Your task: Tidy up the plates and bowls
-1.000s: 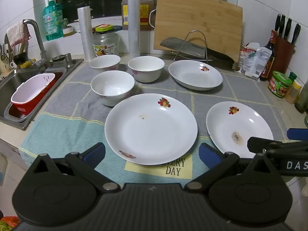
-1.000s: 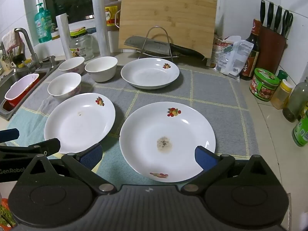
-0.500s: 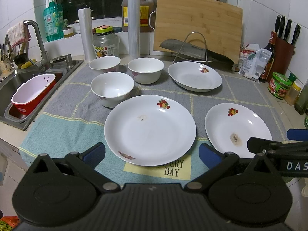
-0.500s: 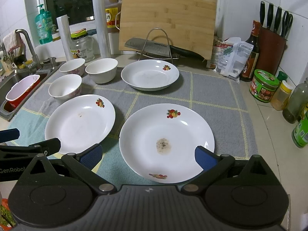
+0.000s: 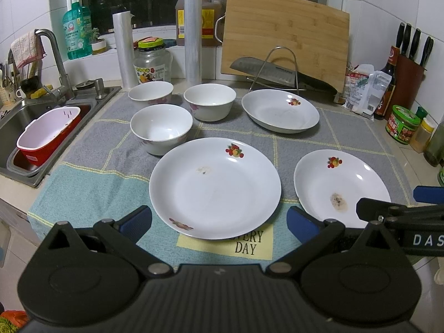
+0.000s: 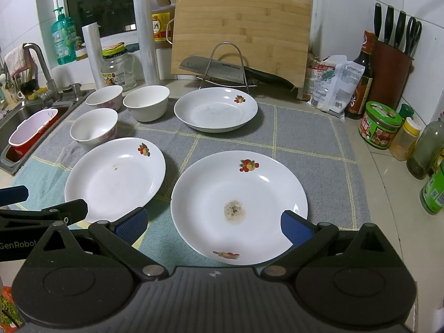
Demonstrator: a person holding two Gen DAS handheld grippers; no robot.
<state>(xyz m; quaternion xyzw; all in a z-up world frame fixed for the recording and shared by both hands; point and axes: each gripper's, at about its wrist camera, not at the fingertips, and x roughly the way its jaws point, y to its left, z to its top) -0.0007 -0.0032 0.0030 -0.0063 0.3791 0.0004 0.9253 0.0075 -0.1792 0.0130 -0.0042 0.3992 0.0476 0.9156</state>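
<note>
Three white plates with fruit prints lie on a grey-and-blue mat (image 5: 347,141). The near-left plate (image 5: 215,187) (image 6: 115,177) sits in front of my left gripper (image 5: 219,223), which is open and holds nothing. The near-right plate (image 6: 238,205) (image 5: 341,186), with a brown stain, lies just ahead of my open right gripper (image 6: 213,227). A deeper plate (image 5: 280,109) (image 6: 216,108) rests at the back. Three white bowls cluster at the back left: one nearer (image 5: 161,127) (image 6: 93,129), two behind (image 5: 150,91) (image 5: 209,101).
A sink (image 5: 33,116) with a red-and-white tub (image 5: 48,134) lies left. A cutting board (image 5: 283,36), a cleaver on a wire rack (image 5: 277,73), bottles and a glass jar (image 5: 151,62) line the back. Jars, sauce bottles and a knife block (image 6: 391,75) stand right.
Both grippers have drawn slightly back and up, so the plates and bowls sit a little farther off in each view. Nothing on the mat has moved.
</note>
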